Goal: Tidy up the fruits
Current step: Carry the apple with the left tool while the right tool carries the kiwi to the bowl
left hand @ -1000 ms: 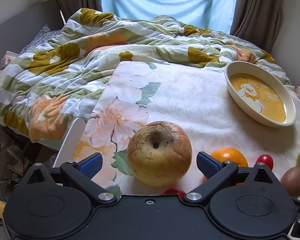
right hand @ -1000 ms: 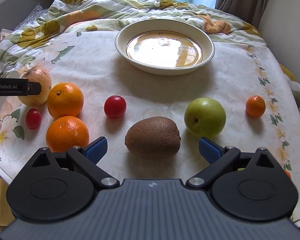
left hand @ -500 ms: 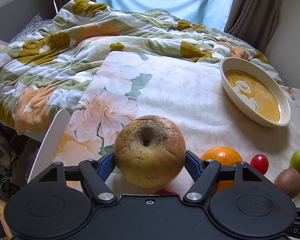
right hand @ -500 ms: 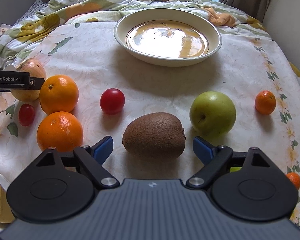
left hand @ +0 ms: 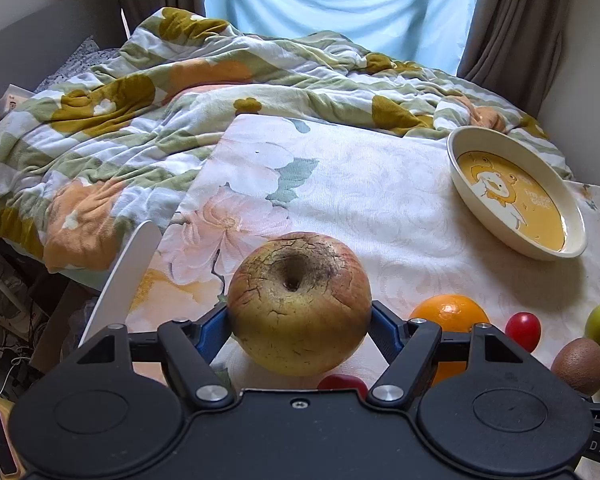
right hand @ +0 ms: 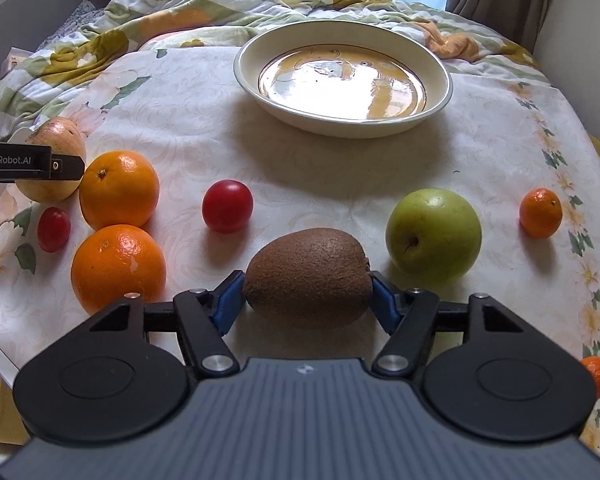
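Since 1 s ago: your L gripper (left hand: 299, 322) went from apart to clamped on russet apple (left hand: 299, 306), near-left; R gripper (right hand: 308, 294) now clamped on kiwi (right hand: 309, 276), near-centre. Both level, aimed at far bowl (right hand: 440, 104).

Left wrist view: low and close over the bench's (left hand: 380, 200) left edge, facing the window. Right wrist view: low at the near edge. Both share the plate (left hand: 466, 190) (right hand: 444, 80).

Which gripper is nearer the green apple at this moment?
Right. The right gripper, shut on the kiwi, sits just left of the green apple. The left gripper holds the russet apple at the table's far-left edge.
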`<state>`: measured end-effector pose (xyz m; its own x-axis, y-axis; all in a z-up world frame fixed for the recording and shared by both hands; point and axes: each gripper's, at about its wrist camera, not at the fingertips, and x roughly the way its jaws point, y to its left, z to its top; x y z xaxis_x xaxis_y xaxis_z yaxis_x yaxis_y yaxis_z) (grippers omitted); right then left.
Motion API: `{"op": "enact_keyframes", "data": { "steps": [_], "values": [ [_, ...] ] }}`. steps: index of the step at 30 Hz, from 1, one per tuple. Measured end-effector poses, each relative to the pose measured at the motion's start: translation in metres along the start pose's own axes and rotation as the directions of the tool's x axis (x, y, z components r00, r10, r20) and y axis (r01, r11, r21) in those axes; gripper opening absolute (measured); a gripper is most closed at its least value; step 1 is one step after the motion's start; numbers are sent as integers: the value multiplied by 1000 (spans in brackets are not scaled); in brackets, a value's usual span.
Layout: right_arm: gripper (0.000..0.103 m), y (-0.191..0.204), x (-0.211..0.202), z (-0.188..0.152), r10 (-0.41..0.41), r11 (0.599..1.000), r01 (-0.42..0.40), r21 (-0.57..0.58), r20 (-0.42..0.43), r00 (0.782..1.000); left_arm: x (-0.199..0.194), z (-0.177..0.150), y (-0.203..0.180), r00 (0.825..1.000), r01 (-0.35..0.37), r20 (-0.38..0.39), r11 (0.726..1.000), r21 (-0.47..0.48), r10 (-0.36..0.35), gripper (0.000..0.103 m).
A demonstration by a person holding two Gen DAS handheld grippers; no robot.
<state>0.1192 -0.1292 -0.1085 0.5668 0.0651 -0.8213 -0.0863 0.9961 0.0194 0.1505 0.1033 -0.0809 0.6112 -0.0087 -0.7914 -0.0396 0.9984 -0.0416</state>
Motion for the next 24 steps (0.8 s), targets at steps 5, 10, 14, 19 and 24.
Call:
{"op": "enact_keyframes", "data": {
  "steps": [5,10,14,19,24],
  "values": [
    [80,-1,-6,1,27,999,-26,-23,17,1000,-19,-1,-3,1000,0,21,1000,-19,1,76],
    [80,-1,-24,4,59,997,-57,-47,42,997,-46,0,-13,998,-10,55,1000,-26,12,76],
    [80,-5,-45,10,86,995,-82,-61,67,994,-72,4,-25,996,-16,88,999,-33,19,76],
    [80,-14,-74,19,108,990,-99,-97,93,990,-99,16,-44,993,-14,120,1000,-13,15,76],
    [80,-29,-103,36,136,983,-119,-137,119,983,-118,32,-62,989,15,145,1000,-15,-13,76]
  ]
}}
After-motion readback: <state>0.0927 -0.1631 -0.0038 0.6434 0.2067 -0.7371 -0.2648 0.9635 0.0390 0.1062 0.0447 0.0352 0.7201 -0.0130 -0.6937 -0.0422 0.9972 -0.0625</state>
